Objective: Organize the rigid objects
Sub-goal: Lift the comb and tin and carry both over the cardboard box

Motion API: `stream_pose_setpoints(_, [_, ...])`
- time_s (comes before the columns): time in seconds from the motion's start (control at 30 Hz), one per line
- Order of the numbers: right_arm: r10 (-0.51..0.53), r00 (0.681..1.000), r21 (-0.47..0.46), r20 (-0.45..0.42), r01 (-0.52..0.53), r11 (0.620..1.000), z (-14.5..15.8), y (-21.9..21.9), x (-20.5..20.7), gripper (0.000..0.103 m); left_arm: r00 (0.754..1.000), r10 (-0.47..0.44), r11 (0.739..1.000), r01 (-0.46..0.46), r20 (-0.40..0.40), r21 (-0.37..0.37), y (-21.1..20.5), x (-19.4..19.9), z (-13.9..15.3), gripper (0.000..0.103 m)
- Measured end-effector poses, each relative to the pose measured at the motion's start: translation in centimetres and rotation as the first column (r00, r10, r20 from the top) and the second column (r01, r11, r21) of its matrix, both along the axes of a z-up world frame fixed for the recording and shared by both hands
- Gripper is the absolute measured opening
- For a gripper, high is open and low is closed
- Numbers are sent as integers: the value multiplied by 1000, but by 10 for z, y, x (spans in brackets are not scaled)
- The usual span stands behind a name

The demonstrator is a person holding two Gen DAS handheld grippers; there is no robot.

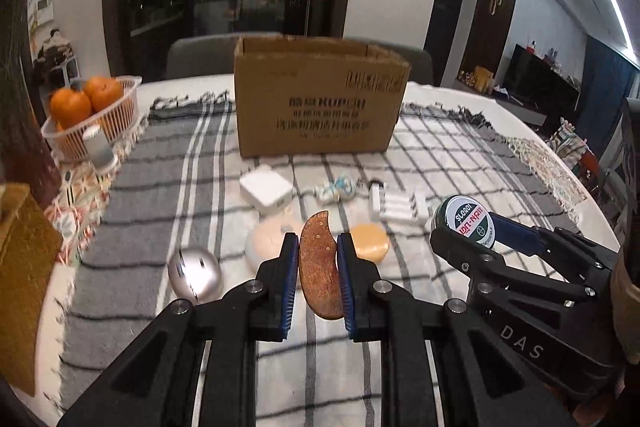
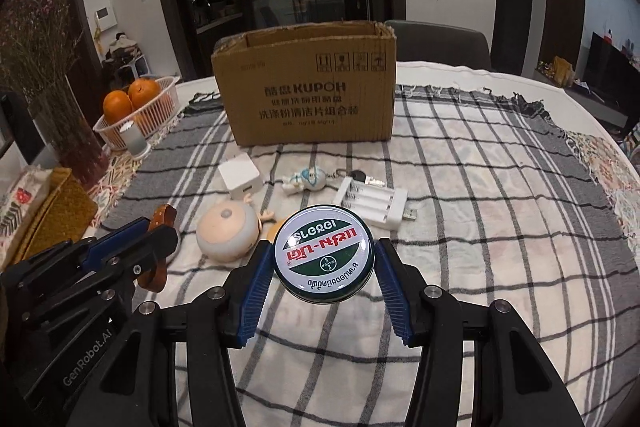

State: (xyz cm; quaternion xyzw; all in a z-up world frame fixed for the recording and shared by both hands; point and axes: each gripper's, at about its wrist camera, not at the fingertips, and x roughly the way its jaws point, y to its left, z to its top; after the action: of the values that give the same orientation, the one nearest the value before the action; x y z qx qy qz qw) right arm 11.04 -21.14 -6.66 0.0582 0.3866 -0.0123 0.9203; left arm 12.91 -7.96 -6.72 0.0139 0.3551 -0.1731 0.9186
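- L tongs (image 1: 318, 267): I have them clamped on a brown curved wooden piece (image 1: 318, 267), pads pressing both flat faces; piece stands on edge, clear of the tabletop.
- R tongs (image 2: 325, 263): gripping a round green tin (image 2: 325, 259) by its rim, printed lid facing the cam; tin held above the checked cloth (image 2: 480, 187).
- The two tongs sit side by side; R tongs w/ tin show at right edge of L view.
- Cardboard box (image 2: 308, 95): open top, upright at far side of cloth, well beyond both held items.
- Between tongs and box, lying on cloth: white charger block (image 2: 240, 179), small figure keychain (image 2: 308, 179), white battery charger (image 2: 372, 205), round peach-faced lamp (image 2: 226, 231).
- L view only: silver egg-shaped item (image 1: 195, 273) left of tongs; yellow round disc (image 1: 370, 241) just right of them.
- Basket of oranges (image 2: 136, 111) at far left, off the cloth.
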Motion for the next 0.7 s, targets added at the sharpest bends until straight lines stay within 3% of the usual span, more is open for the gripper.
stream_pose_setpoints(0.33, [-18,996,-3,87,18,1000,39,-6,24,52,993,-19,1000,20,116,-5,-7,29,43,20])
stream_pose_setpoints(0.7, [-38,988,21,153,35,999,78,-19,69,52,987,-29,999,33,155,-21,-16,75,83,20])
